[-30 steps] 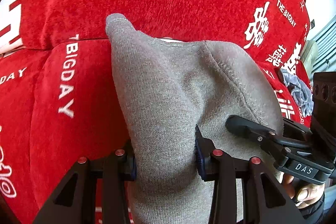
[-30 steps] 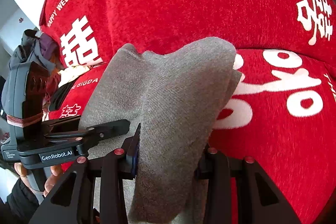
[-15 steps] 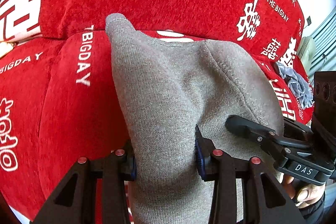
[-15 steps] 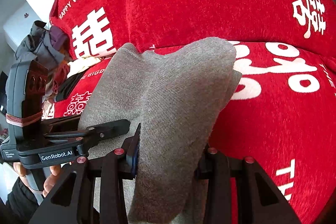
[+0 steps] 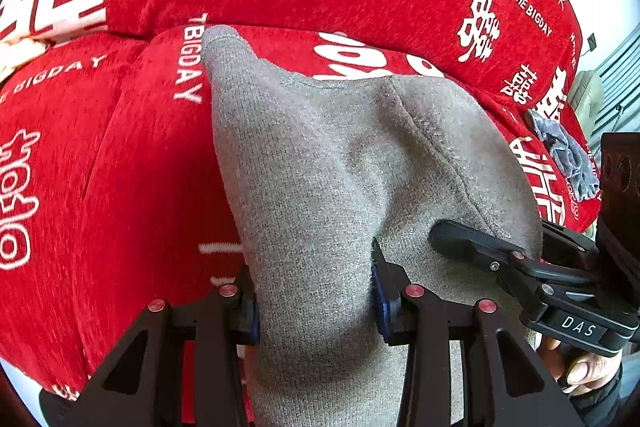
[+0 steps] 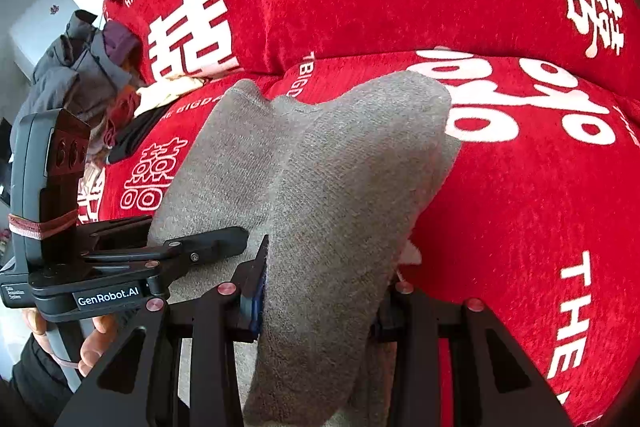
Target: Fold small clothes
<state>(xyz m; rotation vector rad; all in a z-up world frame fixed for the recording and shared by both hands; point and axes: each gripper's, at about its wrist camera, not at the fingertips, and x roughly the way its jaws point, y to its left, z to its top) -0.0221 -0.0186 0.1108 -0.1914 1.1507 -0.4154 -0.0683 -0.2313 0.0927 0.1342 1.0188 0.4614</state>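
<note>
**Inspector:** Item under handling: a grey knit garment [image 5: 328, 187], bunched and raised off the seat. The left gripper [image 5: 316, 303] has a thick fold clamped between its blue pads; the right gripper [image 6: 320, 291] clamps a second fold the same way. Neither pair of jaws is fully closed: the cloth fills the gap.

**Clerk:** Any change over the last second?

**Inspector:** The grips match the earlier views exactly. What has shifted is the backdrop: the white lettering on the red sofa cover [image 5: 132, 163] has slid sideways behind the garment in both views. My judgement: the piece is being carried across the seat together, not yet laid down to fold.

**Clerk:** Materials?

**Inspector:** The garment is soft, fine-ribbed knit with a stitched seam and a narrow cuff-like tip ahead of the left gripper. The cover is plush chenille. A crumpled blue-grey cloth [image 5: 568, 159] lies right of that gripper; a clothes pile [image 6: 80, 67] lies beyond the left one, seen from the right.
</note>
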